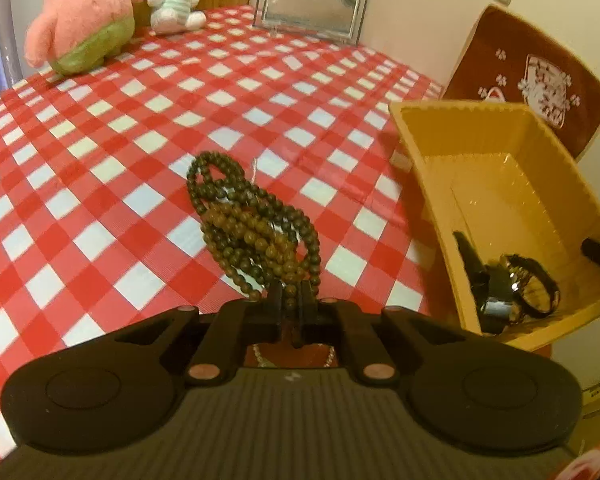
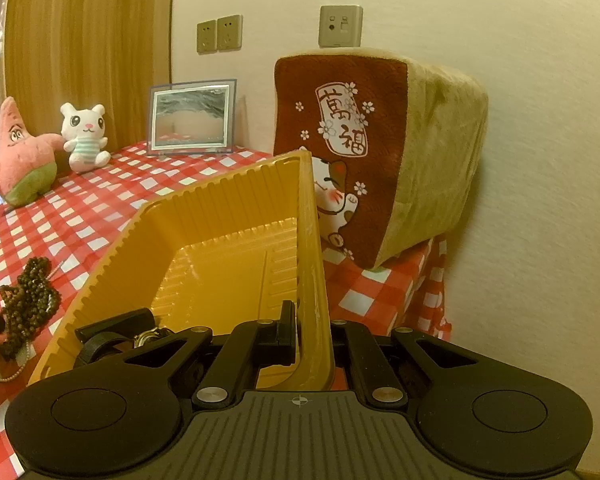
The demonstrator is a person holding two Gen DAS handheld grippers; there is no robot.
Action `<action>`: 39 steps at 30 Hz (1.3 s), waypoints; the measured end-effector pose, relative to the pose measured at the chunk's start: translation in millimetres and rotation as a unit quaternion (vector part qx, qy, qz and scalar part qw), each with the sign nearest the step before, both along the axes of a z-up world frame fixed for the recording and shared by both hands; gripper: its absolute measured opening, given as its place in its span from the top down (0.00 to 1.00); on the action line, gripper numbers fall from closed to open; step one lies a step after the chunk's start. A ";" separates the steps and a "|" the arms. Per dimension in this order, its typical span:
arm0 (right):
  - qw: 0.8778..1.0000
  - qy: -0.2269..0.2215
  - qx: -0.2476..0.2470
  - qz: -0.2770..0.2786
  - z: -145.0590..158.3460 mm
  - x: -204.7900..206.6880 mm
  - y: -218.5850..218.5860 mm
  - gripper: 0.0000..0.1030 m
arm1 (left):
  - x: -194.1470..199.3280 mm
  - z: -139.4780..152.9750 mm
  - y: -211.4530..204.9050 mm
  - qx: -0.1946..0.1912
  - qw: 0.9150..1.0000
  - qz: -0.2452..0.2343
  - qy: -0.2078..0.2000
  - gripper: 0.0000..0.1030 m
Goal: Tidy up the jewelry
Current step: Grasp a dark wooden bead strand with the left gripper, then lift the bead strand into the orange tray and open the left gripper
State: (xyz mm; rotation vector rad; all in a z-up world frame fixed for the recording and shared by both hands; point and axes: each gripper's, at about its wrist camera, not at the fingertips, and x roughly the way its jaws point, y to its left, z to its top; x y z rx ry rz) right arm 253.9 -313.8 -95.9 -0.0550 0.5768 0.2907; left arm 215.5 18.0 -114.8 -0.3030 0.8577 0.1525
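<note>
Beads [image 1: 252, 224] pinched by left gripper [image 1: 291, 300] beside bin [image 2: 204, 216]; right gripper [image 2: 312, 332] clamps its wall; watches [image 1: 512, 288] already inside.

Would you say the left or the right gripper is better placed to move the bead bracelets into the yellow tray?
Left. The left gripper is shut on the bead bracelets, while the right gripper is clamped on the yellow tray wall, probably steadying it.

Left gripper [image 1: 291, 300] pitched steeply down, jaws pinched on beads [image 1: 252, 228]. Right gripper [image 2: 310, 330] tilted gently down, jaws clamped across tray wall [image 2: 310, 240].
</note>
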 end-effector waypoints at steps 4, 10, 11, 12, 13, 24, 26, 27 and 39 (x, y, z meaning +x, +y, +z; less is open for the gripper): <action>1.000 0.000 0.000 0.000 0.0 -0.1 -0.1 0.95 | -13.3 19.3 8.1 0.012 1.000 0.008 -0.020 0.94; 1.000 -0.001 0.000 0.001 -1.2 -0.1 0.0 0.95 | -36.7 58.8 30.6 0.035 0.997 0.038 -0.059 0.94; 1.000 -0.001 0.001 0.001 -1.4 -0.2 -0.2 0.95 | -38.7 65.0 34.9 0.039 0.996 0.042 -0.065 0.94; 1.000 -0.001 0.001 0.001 -1.2 -0.2 0.0 0.95 | -40.8 71.6 38.5 0.043 0.996 0.046 -0.070 0.94; 1.000 -0.001 0.001 0.001 -1.4 -0.2 -0.3 0.95 | -42.2 78.7 42.1 0.046 0.995 0.051 -0.077 0.94; 1.000 -0.002 0.005 0.001 0.2 -0.9 1.3 0.95 | -47.4 144.8 55.6 0.074 0.987 0.051 -0.131 0.94; 1.000 -0.002 0.005 0.001 0.1 -0.9 1.3 0.95 | -47.4 153.0 56.4 0.074 0.986 0.050 -0.140 0.94; 1.000 -0.002 0.006 0.001 0.1 -1.1 1.4 0.95 | -48.6 156.1 56.1 0.076 0.986 0.050 -0.143 0.94; 1.000 -0.003 0.005 0.002 -0.2 -2.3 2.2 0.95 | -48.9 189.9 53.5 0.094 0.981 0.036 -0.168 0.94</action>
